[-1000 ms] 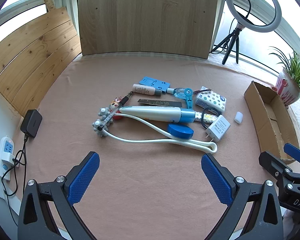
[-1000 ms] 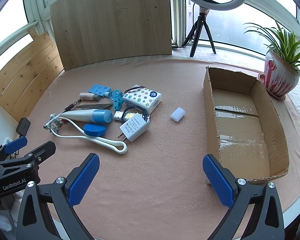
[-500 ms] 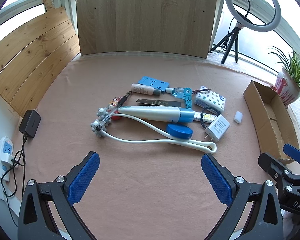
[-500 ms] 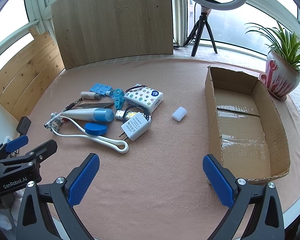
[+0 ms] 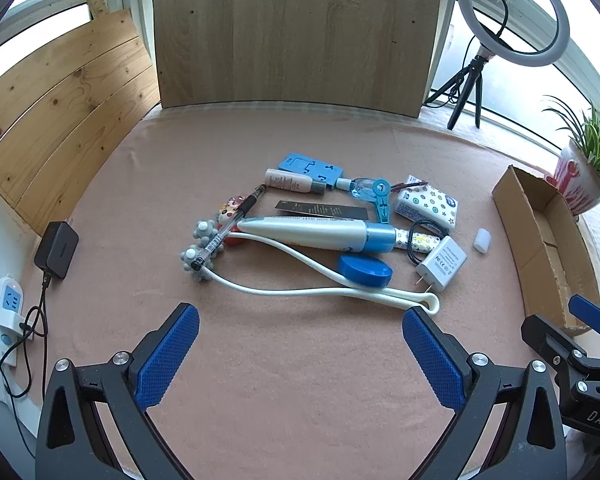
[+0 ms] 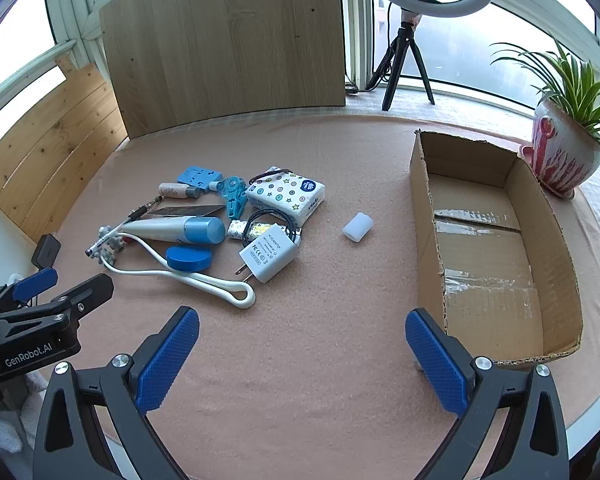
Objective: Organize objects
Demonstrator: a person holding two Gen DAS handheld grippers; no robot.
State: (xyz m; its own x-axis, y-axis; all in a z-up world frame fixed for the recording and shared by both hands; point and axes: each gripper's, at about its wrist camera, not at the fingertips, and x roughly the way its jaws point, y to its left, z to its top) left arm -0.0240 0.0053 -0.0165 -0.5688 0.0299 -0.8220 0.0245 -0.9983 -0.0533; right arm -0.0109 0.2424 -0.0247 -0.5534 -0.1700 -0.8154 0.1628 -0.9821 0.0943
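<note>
Little has changed over the last second: the left gripper [image 5: 300, 354] and the right gripper [image 6: 302, 354] have been kept low over the near edge of the surface [image 6: 300, 360], with only a slight drift of both views. Both sets of jaws are spread wide and nothing is held.

The clutter is left untouched in a loose heap at mid-surface: a white charger plug [image 6: 268, 254], a blue round lid [image 6: 189, 258], a white-and-blue tube [image 5: 320, 234], a patterned tissue pack [image 6: 286, 196] and a long white massager [image 5: 300, 286]. A small white cap [image 6: 357, 227] lies apart, between the heap and the cardboard box [image 6: 428, 216], in which nothing is seen.

Sorting is judged not yet begun; the box is presumably the intended destination.
</note>
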